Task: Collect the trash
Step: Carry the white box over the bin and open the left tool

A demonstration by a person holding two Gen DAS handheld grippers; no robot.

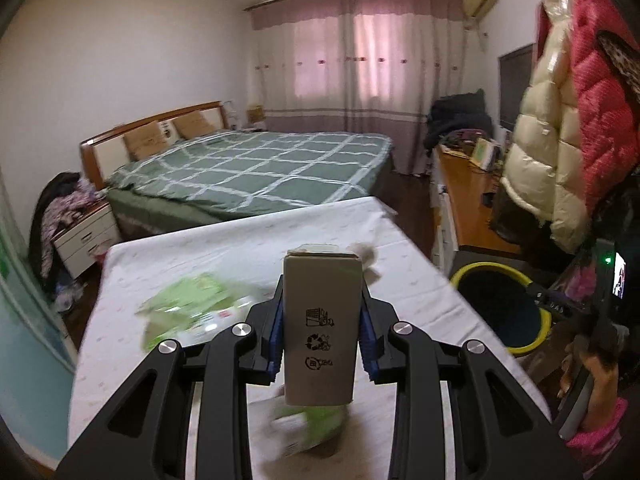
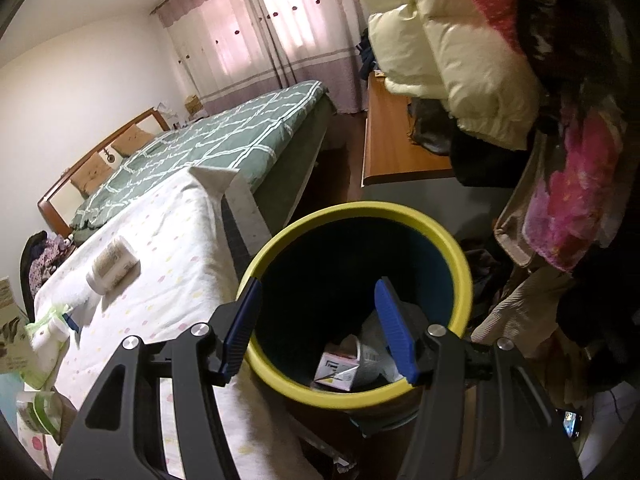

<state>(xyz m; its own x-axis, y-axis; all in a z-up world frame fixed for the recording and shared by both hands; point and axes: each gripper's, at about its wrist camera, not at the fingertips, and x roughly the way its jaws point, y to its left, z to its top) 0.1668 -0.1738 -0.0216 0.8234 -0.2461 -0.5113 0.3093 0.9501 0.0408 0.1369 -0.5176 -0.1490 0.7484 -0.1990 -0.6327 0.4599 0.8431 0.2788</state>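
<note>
Left gripper (image 1: 320,344) clamped on an upright grey carton (image 1: 320,328), lifted off the white-clothed table (image 1: 240,248); likely bin-bound. Yellow-rimmed bin (image 1: 500,308) at 3 o'clock. Right gripper (image 2: 320,332) wide open, empty, over bin (image 2: 464,280); discarded boxes (image 2: 338,368) inside. Green wrappers (image 1: 192,308) at 10 o'clock remain.

Upright grey carton (image 1: 320,328) in jaws; yellow-rimmed bin (image 2: 460,264) holds boxes.

Light: I see dim daylight glowing through pink curtains (image 1: 352,60).
Blur: green wrappers (image 1: 192,308) smeared.
Edges: fisheye-bent, dark corners.
</note>
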